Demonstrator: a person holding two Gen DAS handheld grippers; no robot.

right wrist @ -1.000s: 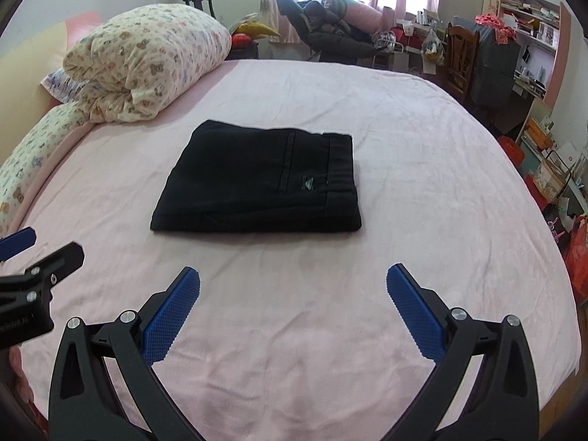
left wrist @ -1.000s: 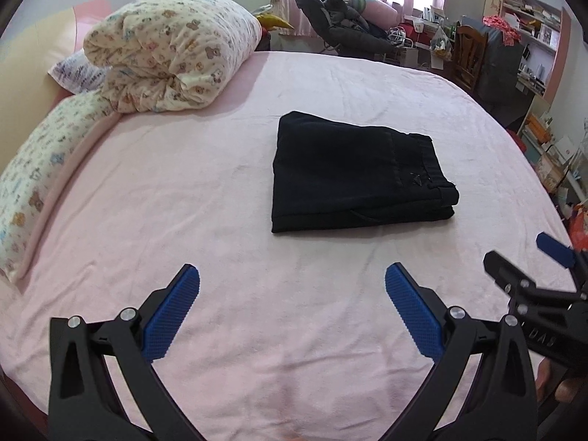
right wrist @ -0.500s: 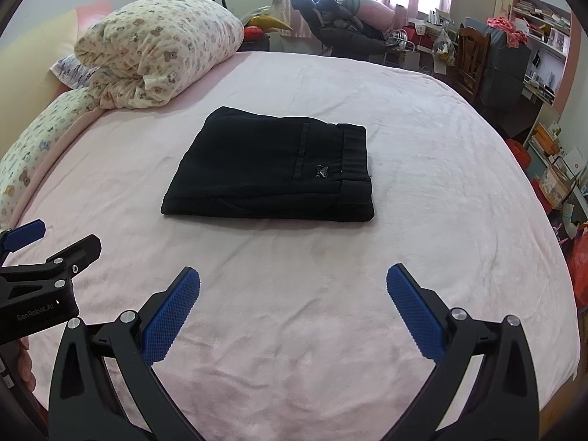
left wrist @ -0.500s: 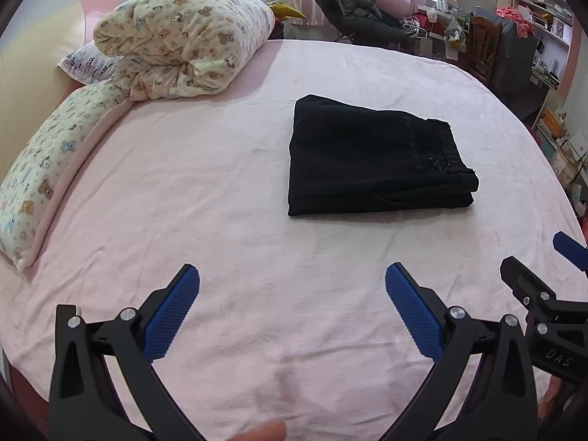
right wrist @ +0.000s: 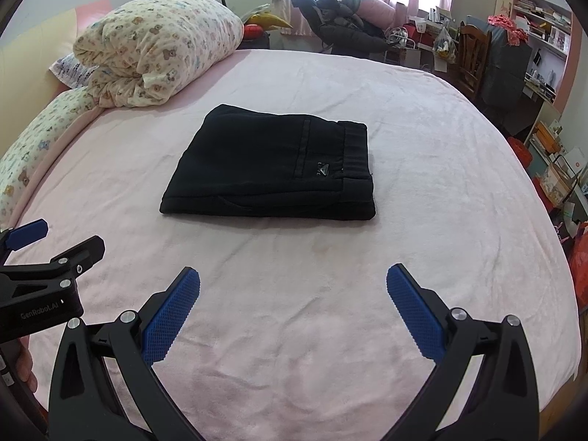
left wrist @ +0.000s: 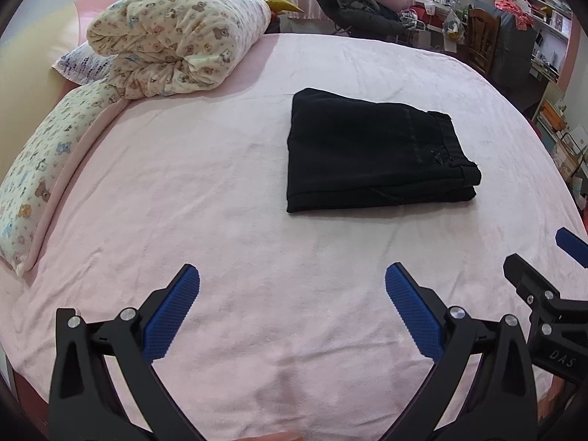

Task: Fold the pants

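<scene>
Both tongs have pulled back a bit vs a sec ago; pants [right wrist: 270, 167] unchanged, folded in a black rectangle mid-bed [right wrist: 422, 220]. Long axis runs left-right, waistband end at right, folded edge left. Left tongs [left wrist: 292, 294] & right tongs [right wrist: 293, 294] spread wide, nothing held, hovering at near edge, well apart from pants. Rolled quilt [left wrist: 176, 36] far left.

The black pants [right wrist: 272, 163] lie folded into a flat, neat rectangle on the pink bed sheet [right wrist: 330, 294], waistband rightward.

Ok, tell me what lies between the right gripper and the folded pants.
Only bare pink bedsheet separates the right gripper from the pants, per the right wrist view.
</scene>
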